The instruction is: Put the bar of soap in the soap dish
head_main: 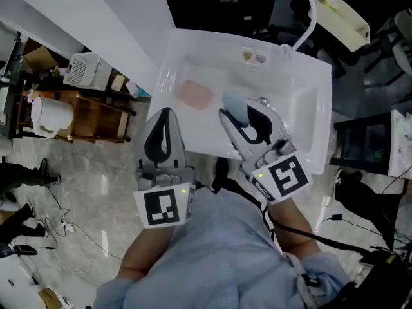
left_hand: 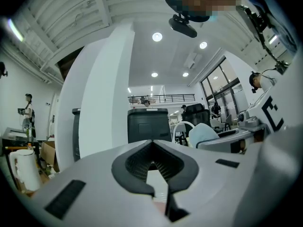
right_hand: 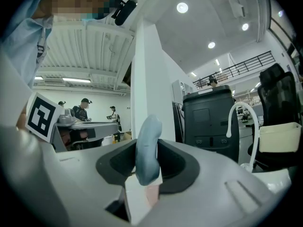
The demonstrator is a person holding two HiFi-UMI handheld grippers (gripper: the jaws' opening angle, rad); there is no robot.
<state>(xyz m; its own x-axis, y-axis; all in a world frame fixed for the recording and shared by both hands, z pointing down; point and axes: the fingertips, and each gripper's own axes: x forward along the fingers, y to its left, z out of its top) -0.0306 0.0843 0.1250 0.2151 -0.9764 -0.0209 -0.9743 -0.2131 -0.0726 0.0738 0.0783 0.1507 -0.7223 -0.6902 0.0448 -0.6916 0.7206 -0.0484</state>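
The right gripper (head_main: 239, 116) clamps the blue soap (head_main: 233, 105); the left gripper (head_main: 165, 114) is closed and empty. Best lower the soap flat, centred over the pink dish (head_main: 194, 95).

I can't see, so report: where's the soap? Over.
Left gripper shut, empty. Right gripper shut on blue soap bar. Pink dish in sink, unblocked.

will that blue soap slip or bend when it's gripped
Probably stiff: the soap, clamped at one end in the right hand-held gripper, sticks out without drooping. Its smooth, rounded faces look slippery, so it could squirt out under a hard squeeze.
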